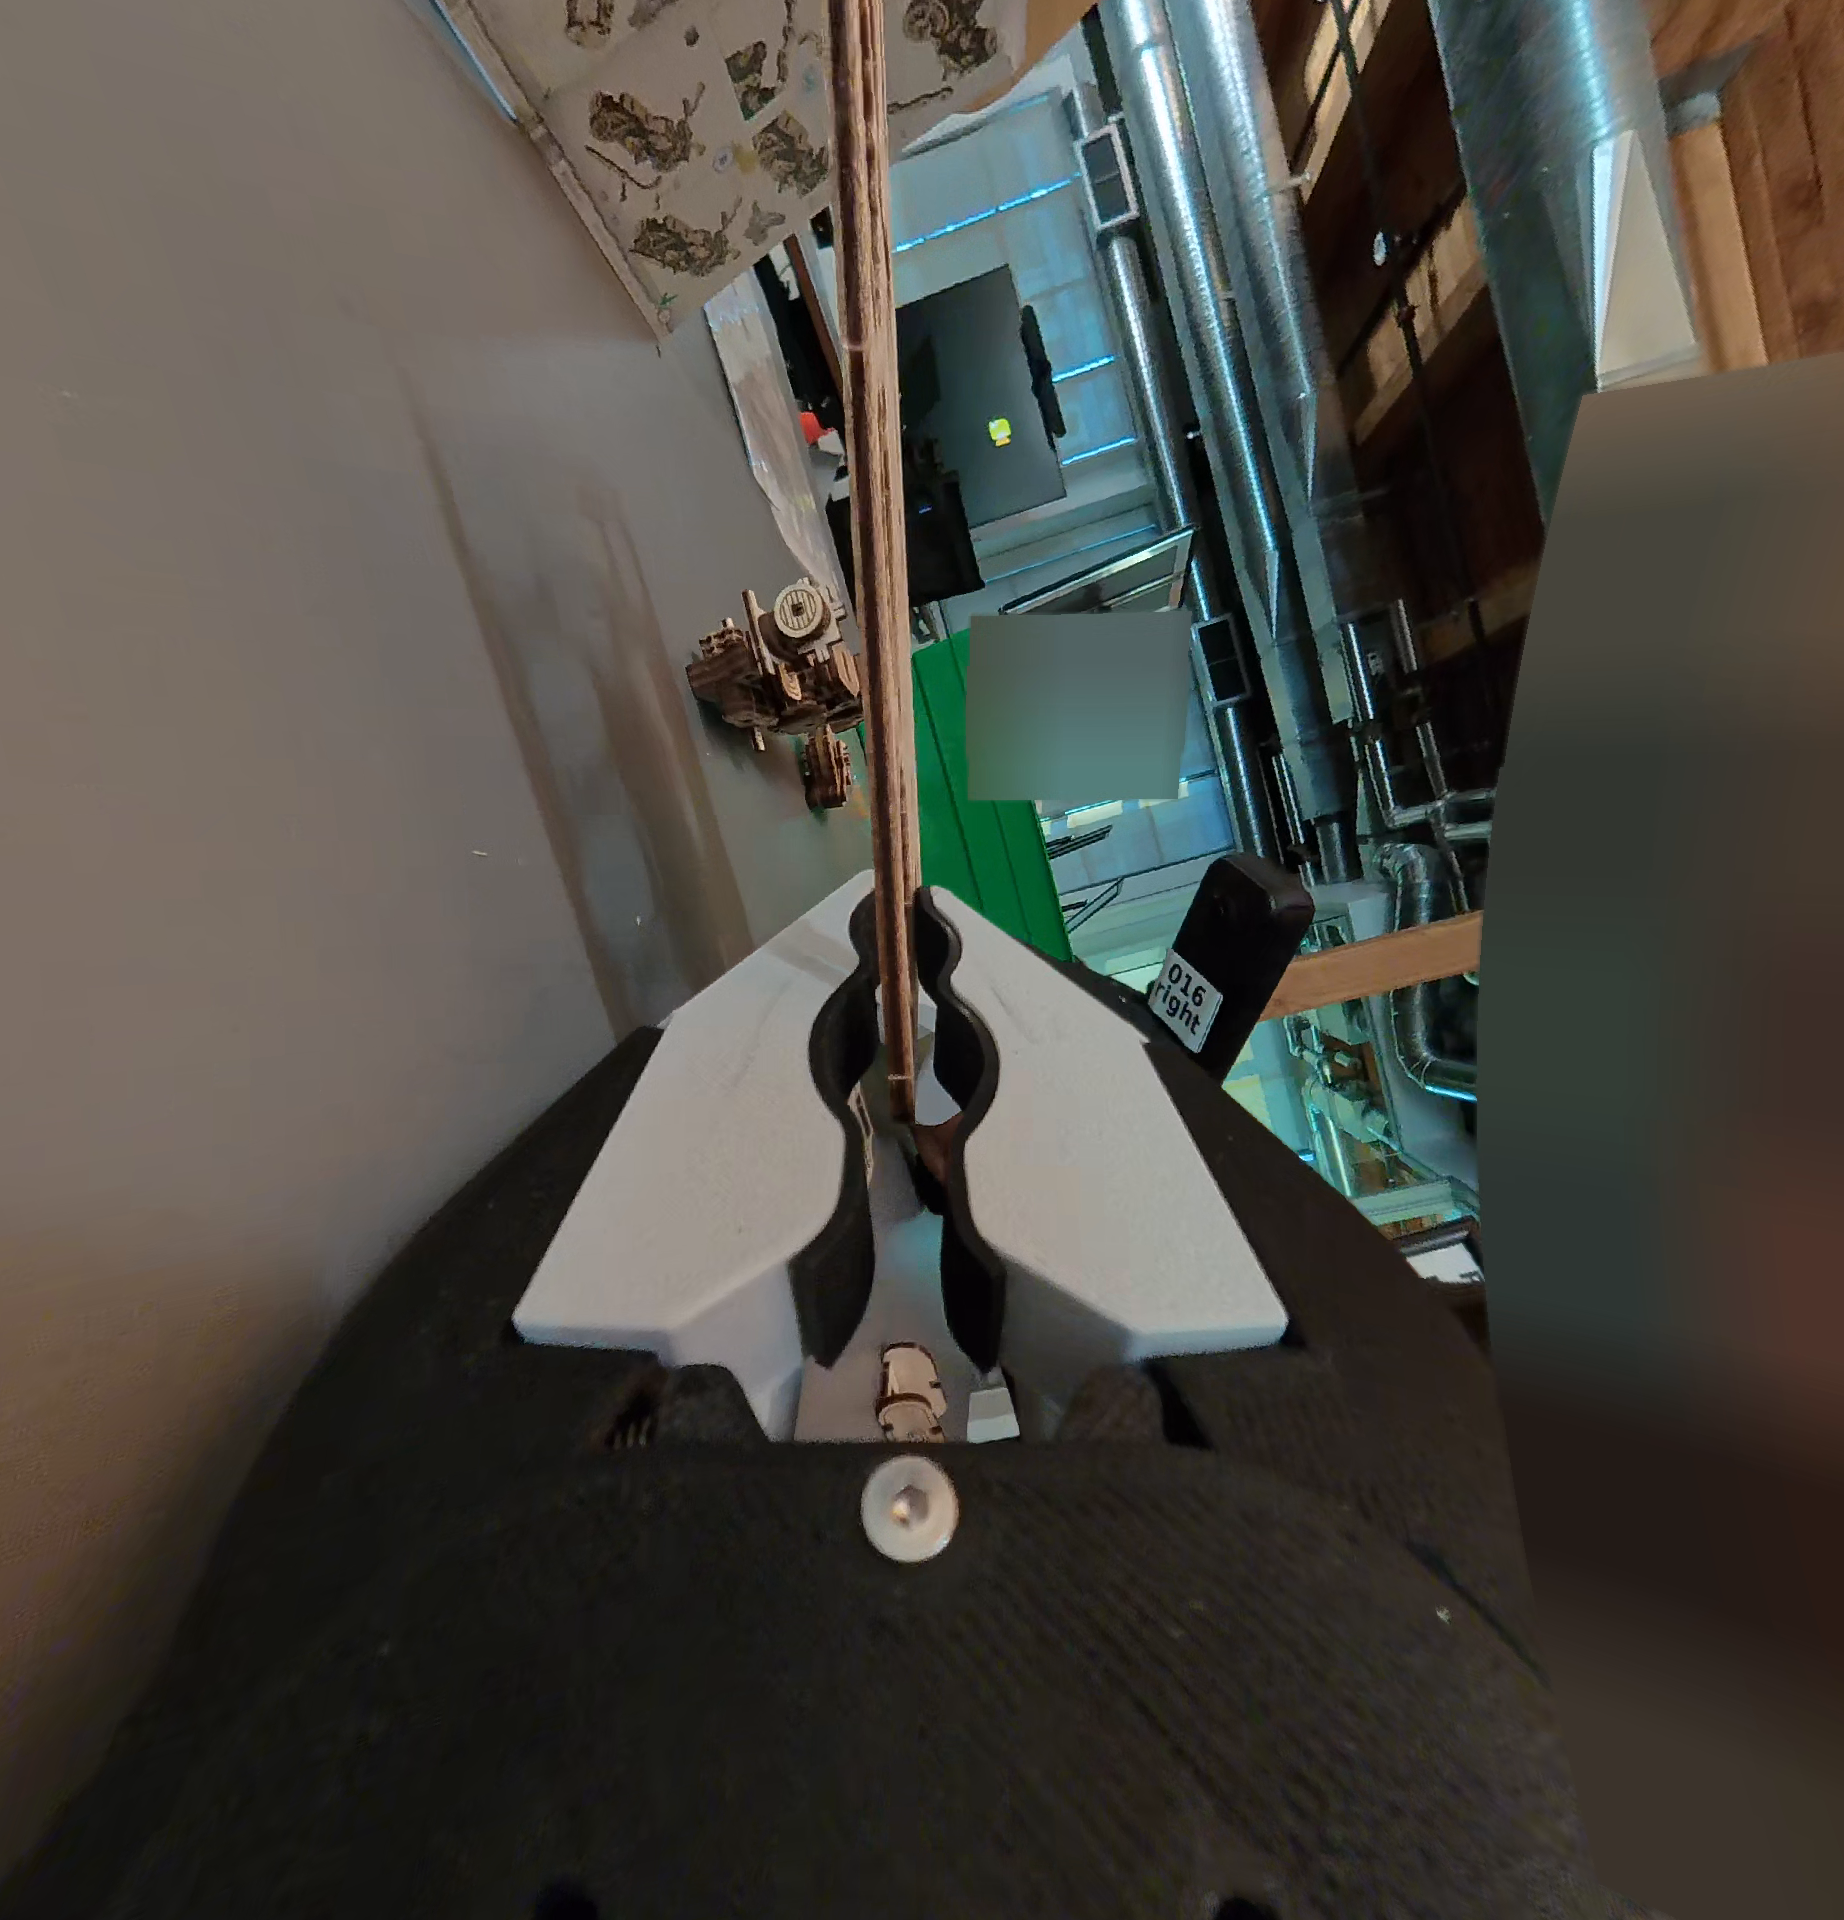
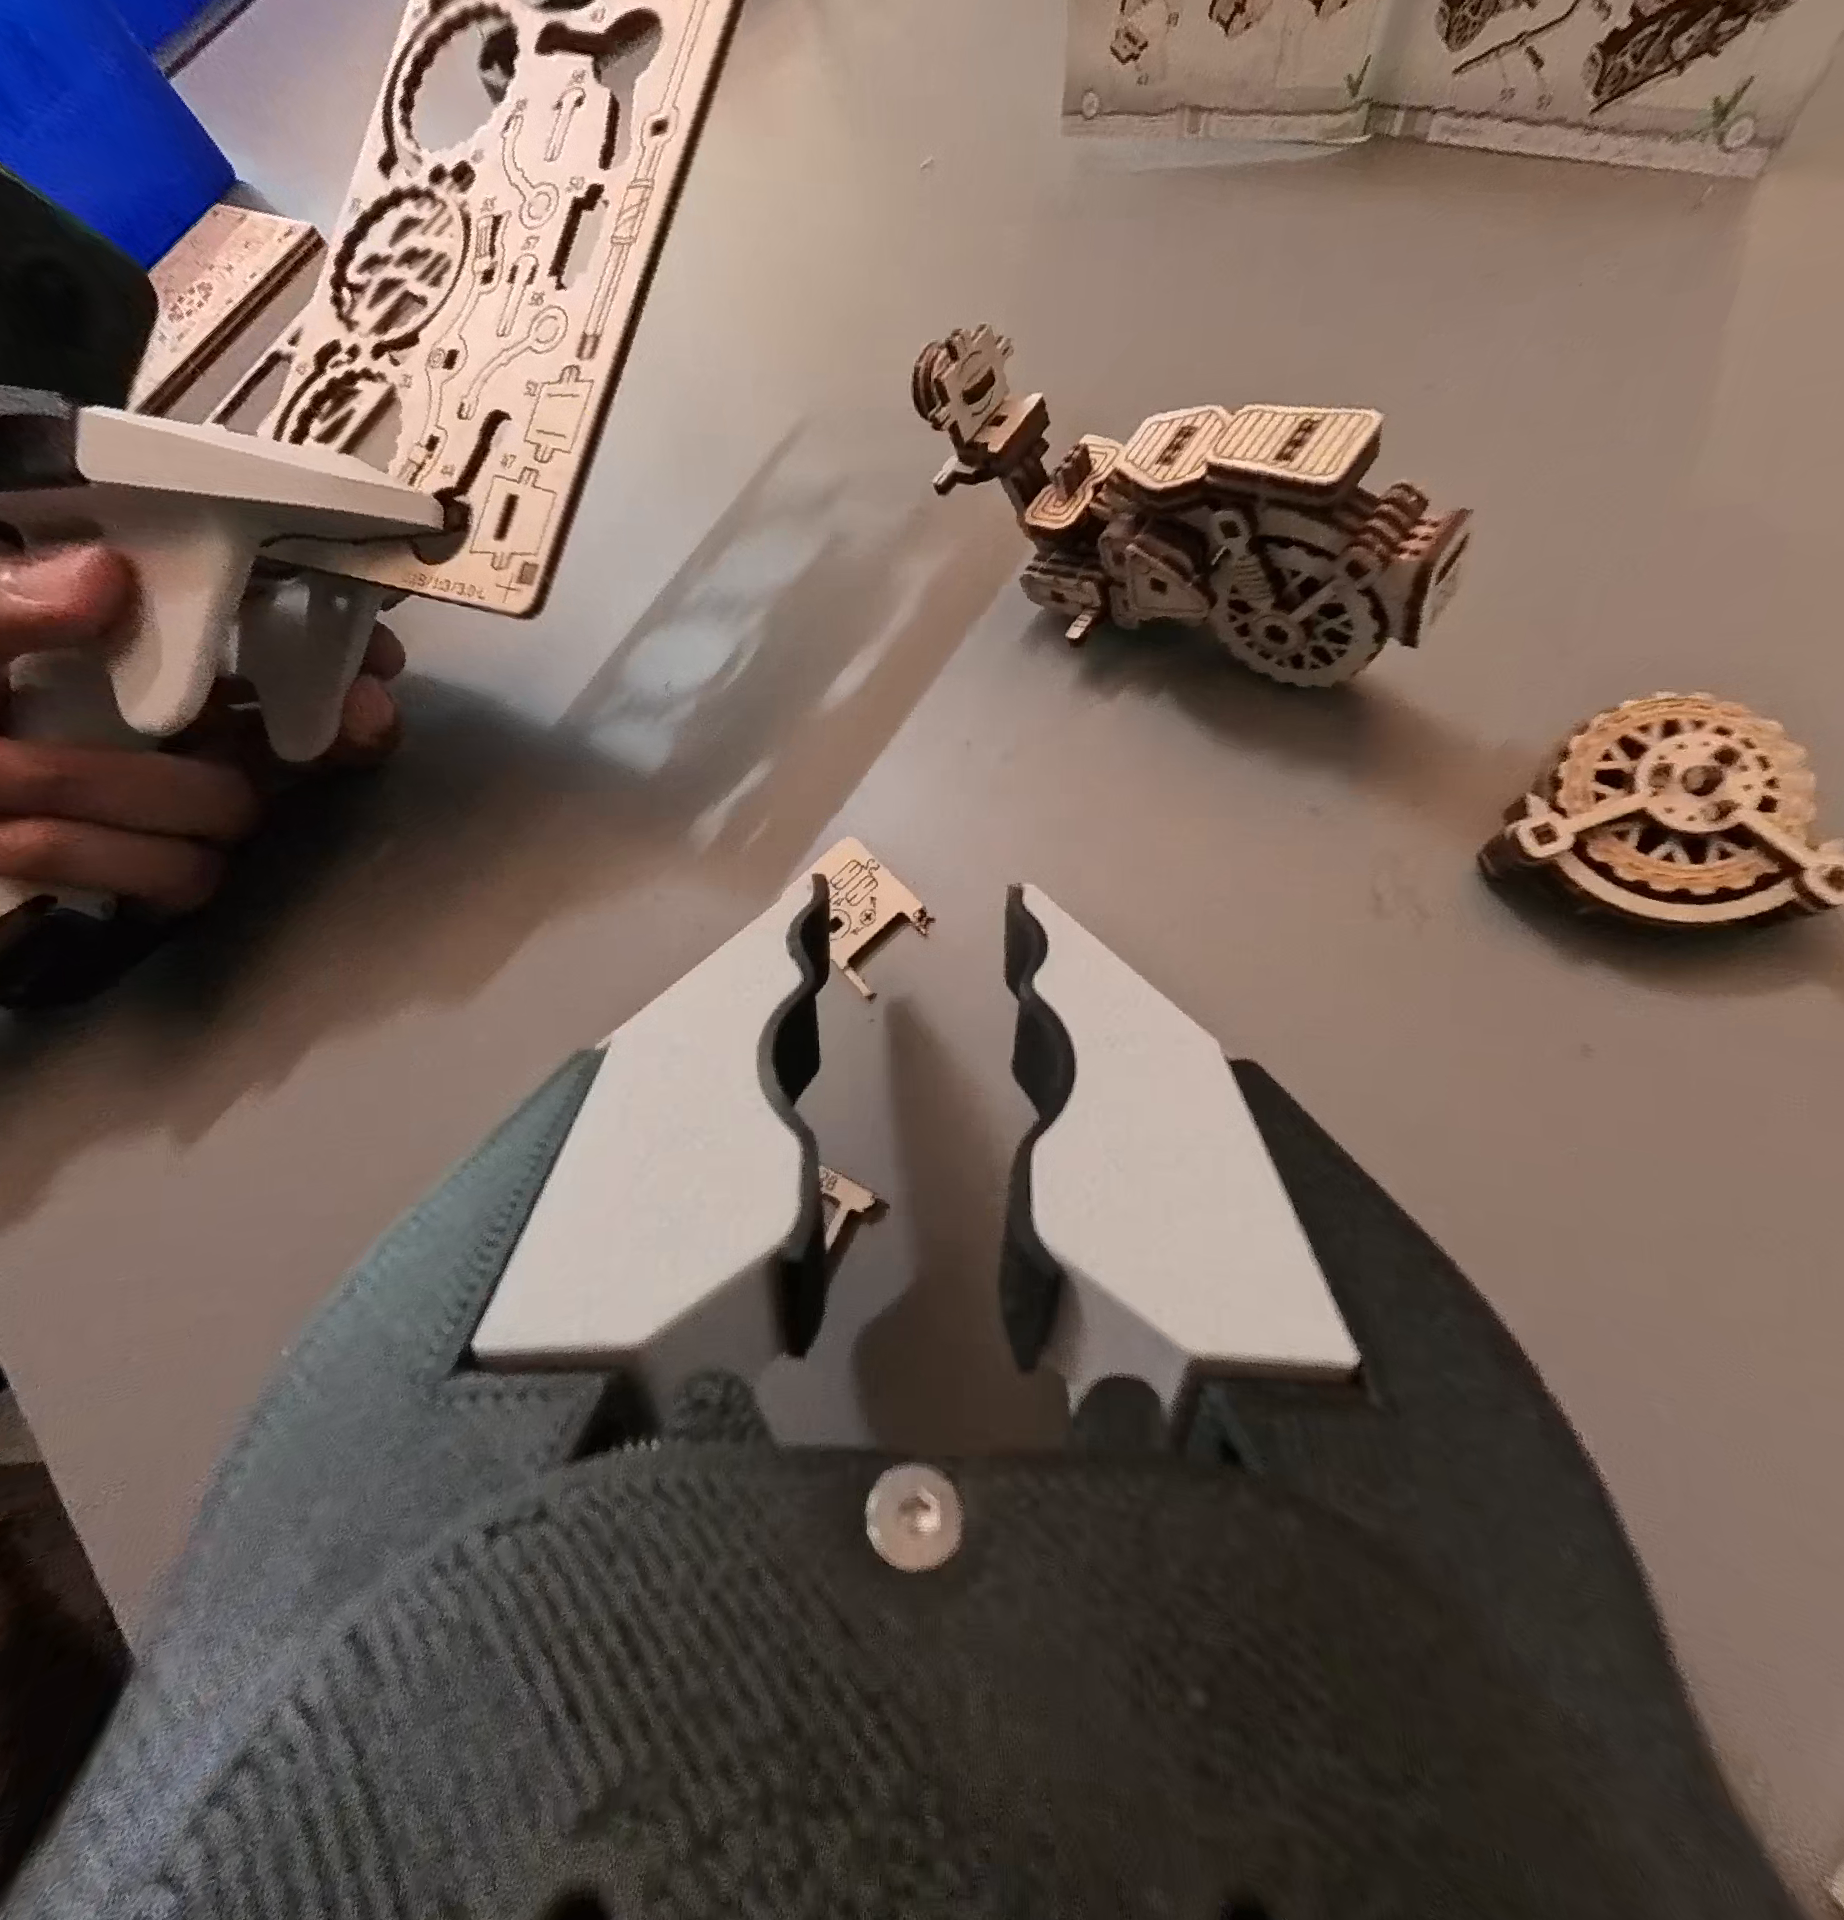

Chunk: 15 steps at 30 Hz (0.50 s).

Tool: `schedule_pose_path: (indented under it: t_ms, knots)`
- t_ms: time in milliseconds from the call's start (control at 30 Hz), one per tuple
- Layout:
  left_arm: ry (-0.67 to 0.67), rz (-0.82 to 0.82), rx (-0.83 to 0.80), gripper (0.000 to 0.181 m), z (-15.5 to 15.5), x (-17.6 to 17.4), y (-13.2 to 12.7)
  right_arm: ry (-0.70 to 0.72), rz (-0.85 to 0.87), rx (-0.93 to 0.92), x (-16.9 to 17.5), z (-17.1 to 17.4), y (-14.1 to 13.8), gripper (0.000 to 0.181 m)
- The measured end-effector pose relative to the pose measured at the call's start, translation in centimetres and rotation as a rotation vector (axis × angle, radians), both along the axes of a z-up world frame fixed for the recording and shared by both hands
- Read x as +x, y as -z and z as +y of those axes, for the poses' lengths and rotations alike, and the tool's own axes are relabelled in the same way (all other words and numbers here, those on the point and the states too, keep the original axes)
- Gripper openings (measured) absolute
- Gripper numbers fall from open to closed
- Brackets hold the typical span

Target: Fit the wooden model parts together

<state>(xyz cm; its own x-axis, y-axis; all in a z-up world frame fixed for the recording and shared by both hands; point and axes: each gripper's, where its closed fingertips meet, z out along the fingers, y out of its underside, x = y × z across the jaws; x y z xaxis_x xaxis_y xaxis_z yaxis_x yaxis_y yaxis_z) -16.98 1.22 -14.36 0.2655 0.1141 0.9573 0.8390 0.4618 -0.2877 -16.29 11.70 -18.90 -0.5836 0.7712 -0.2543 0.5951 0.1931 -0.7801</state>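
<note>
My left gripper [image 1: 897, 925] is shut on the wooden parts sheet [image 1: 874, 499], seen edge-on and standing upright. In the right wrist view it [image 2: 442, 517] grips the sheet's [image 2: 523, 260] lower edge at the left, held above the table. My right gripper [image 2: 913, 904] is open and empty, low over the grey table [image 2: 1261, 1039]. A small flat wooden part [image 2: 882, 909] lies on the table, partly hidden under the gripper's left finger [image 2: 689, 1122]. The part-built wooden motorcycle [image 2: 1209, 530] stands beyond, and a wooden wheel assembly [image 2: 1676, 821] lies to its right. Both also show in the left wrist view: motorcycle [image 1: 783, 665], wheel [image 1: 826, 769].
An instruction sheet [image 2: 1417, 73] lies at the table's far edge. More wooden sheets [image 2: 232, 270] and a blue object [image 2: 76, 114] sit at the far left. A person's hand [image 2: 87, 810] holds the left gripper's handle. The table's near edge runs along the left. Left tips to right tips: about 12 centimetres. My right gripper is the nearer one to the part-built wooden motorcycle [image 2: 1209, 530]: about 7 centimetres, against 15 centimetres.
</note>
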Motion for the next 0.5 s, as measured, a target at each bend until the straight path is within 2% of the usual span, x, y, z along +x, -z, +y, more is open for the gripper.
schedule_pose_path:
  t_ms: [367, 500]
  knots:
    - [0.019, 0.042, -0.046, 0.001, 0.5, 0.5, -0.1, 0.029, -0.02, -0.045, -0.3, 0.4, -0.2, 0.03]
    - [0.016, 0.074, -0.094, 0.0, 0.7, 1.0, 0.0, 0.045, 0.01, -0.12, -0.1, 0.9, -1.4, 0.028]
